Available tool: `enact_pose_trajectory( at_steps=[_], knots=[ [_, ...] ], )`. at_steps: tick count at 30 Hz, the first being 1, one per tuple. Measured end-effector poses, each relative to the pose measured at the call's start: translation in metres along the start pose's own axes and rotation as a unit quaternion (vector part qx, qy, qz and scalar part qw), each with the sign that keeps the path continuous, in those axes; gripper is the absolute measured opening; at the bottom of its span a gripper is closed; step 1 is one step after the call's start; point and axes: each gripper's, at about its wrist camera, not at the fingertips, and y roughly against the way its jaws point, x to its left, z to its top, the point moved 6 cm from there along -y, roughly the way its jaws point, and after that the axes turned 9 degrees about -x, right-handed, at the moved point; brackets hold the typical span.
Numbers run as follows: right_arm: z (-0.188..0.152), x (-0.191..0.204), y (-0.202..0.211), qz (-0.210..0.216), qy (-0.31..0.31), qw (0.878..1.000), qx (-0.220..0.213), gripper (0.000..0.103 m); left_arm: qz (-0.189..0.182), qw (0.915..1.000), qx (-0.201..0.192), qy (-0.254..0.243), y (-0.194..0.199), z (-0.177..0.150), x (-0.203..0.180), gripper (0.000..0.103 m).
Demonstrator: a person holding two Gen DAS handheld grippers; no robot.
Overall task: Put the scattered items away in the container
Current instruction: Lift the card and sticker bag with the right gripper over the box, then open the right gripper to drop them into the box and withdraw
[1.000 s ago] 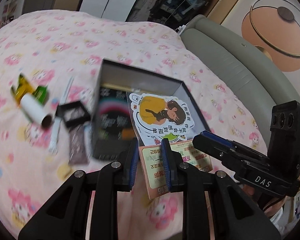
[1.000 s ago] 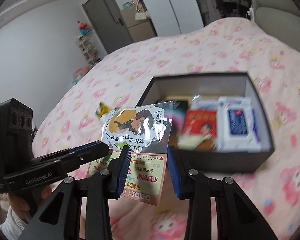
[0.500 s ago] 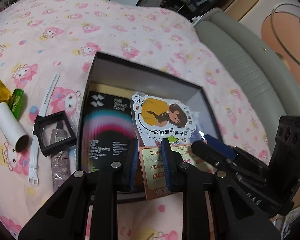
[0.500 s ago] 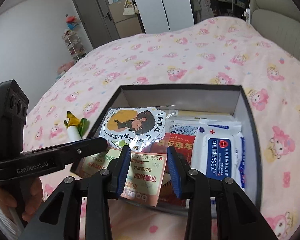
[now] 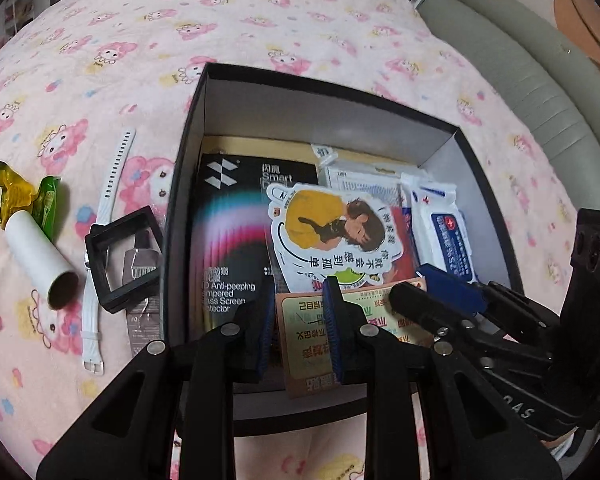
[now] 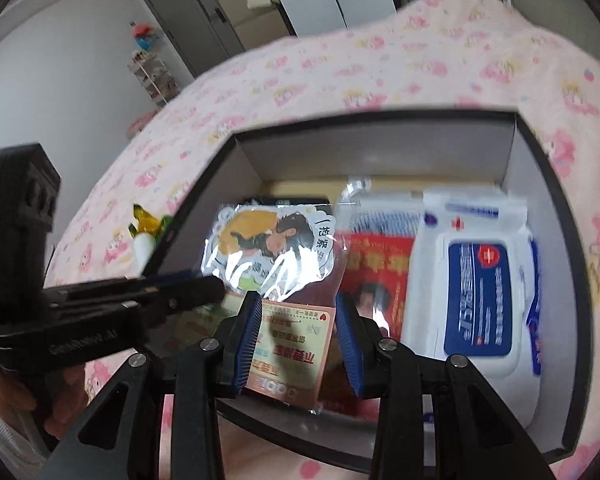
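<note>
Both the left gripper [image 5: 298, 326] and the right gripper [image 6: 298, 338] have narrow jaws holding one sticker pack [image 5: 332, 236] low over the black box [image 5: 328, 92] on the bed [image 5: 100, 60]. Next, I think, let go so it drops in.

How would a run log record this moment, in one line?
held: pack, right gripper | left gripper: at pack, grip unclear | place: over open box | outside: tube, strap, frame
</note>
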Motion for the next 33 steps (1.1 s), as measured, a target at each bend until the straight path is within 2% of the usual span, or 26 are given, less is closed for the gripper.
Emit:
enact_pose_trajectory(
  at_steps=[7,12,14,16,18,25,29,33],
  knots=[
    [-0.015,-0.011,-0.012,-0.012,-0.016,0.999,0.047,0.034,0.037,0.9987,0.034,-0.012,-0.015,-0.010,-0.007,0.024],
    [-0.012,-0.015,-0.006,-0.030,-0.019,0.999,0.037,0.035,0.040,0.9984,0.038,-0.011,-0.015,-0.008,-0.006,0.025],
    [-0.009,-0.018,-0.002,-0.054,-0.013,0.998,0.026,0.037,0.040,0.9986,0.033,-0.011,-0.015,-0.007,-0.006,0.027],
    [-0.006,-0.023,0.000,-0.088,-0.004,0.996,0.020,0.043,0.039,0.9989,0.028,-0.005,-0.017,-0.004,-0.007,0.031],
    [-0.007,-0.025,-0.002,-0.107,0.006,0.994,0.023,0.043,0.044,0.9986,0.028,-0.004,-0.019,-0.004,-0.008,0.033],
    [-0.013,-0.023,-0.006,-0.100,0.016,0.994,0.039,0.047,0.069,0.9960,0.054,-0.019,-0.029,-0.010,-0.009,0.032],
    [-0.012,-0.025,-0.008,-0.087,0.007,0.995,0.041,0.047,0.059,0.9963,0.059,-0.016,-0.029,-0.011,-0.010,0.033],
    [-0.007,-0.021,0.005,-0.109,0.023,0.994,0.015,0.047,0.035,0.9987,0.036,-0.009,-0.018,-0.013,-0.013,0.033]
  ],
)
